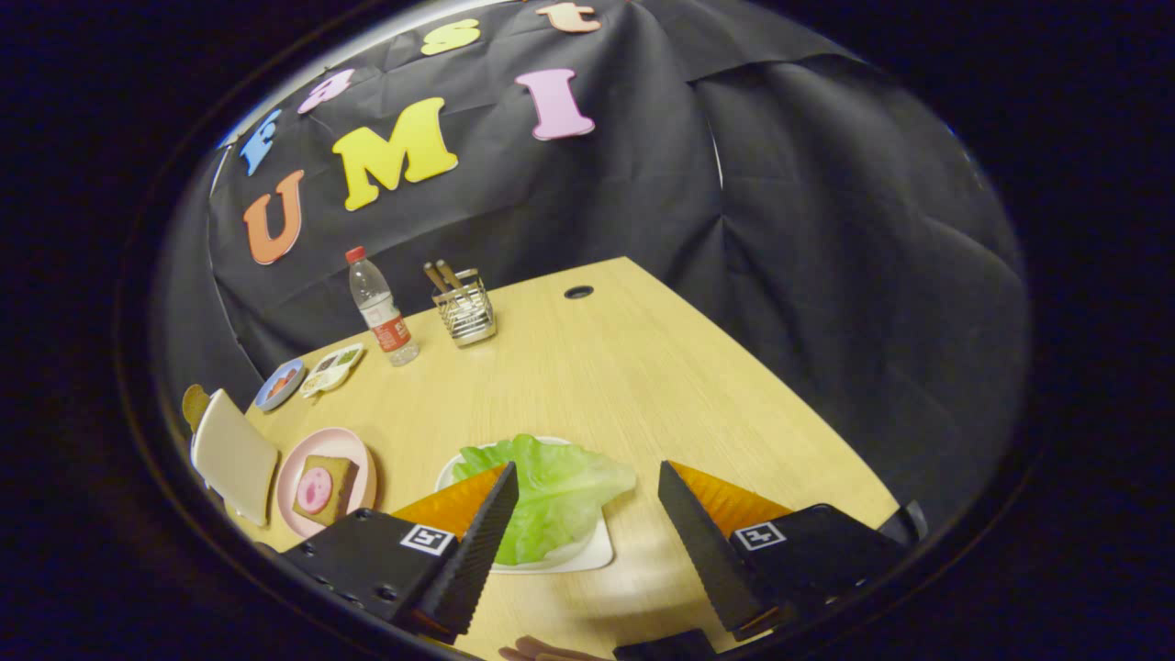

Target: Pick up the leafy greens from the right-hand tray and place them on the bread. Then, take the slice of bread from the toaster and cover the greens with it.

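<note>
The leafy greens [551, 491] lie on a white tray [592, 554] on the wooden table, partly behind my left finger and reaching into the gap between the fingers. My gripper [587, 473] is open, hanging above the tray with nothing held. To the left of the tray a pink plate [360, 457] carries a slice of bread [326, 487] with a pink round slice on top. Further left stands the cream toaster [234, 454], with a brown slice of bread [195, 404] sticking up behind it.
A water bottle [381, 308] and a wire holder with utensils [464, 312] stand at the far side of the table. A small blue dish [278, 384] and a white divided dish [333, 367] sit beyond the pink plate. A cable hole [578, 292] lies near the far corner.
</note>
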`<state>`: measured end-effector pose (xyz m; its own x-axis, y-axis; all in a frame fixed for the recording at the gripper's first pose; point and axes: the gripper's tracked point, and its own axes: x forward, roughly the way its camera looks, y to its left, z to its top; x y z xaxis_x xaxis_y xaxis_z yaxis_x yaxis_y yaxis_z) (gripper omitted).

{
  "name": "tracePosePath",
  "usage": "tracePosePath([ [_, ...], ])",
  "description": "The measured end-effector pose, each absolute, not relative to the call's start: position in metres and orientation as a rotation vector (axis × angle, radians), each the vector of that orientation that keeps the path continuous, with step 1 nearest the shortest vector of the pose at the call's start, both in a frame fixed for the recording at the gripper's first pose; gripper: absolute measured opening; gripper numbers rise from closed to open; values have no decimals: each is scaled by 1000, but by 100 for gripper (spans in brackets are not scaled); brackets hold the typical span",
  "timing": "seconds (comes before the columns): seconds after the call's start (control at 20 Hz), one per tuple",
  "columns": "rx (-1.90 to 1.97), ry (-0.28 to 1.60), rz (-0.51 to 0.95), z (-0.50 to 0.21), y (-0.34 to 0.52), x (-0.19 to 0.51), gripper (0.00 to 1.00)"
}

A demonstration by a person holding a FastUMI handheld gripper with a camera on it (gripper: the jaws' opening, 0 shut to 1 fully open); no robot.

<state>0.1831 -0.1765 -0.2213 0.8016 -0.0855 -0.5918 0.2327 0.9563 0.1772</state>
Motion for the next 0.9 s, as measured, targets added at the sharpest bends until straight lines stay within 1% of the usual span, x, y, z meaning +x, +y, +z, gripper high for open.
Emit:
tracePosePath([
  [0.35,241,657,-173,-237,-182,197,94],
  [0.45,251,677,-174,-243,-183,202,91],
  [0.6,263,722,-172,-258,-181,208,90],
  [0.65,264,730,-172,-261,-182,210,88],
  [0.7,265,733,-173,-262,-182,211,79],
  [0.75,261,736,-174,-263,-181,213,73],
  [0.8,250,733,-175,-263,-182,214,64],
  [0.9,209,723,-190,-260,-185,214,55],
])
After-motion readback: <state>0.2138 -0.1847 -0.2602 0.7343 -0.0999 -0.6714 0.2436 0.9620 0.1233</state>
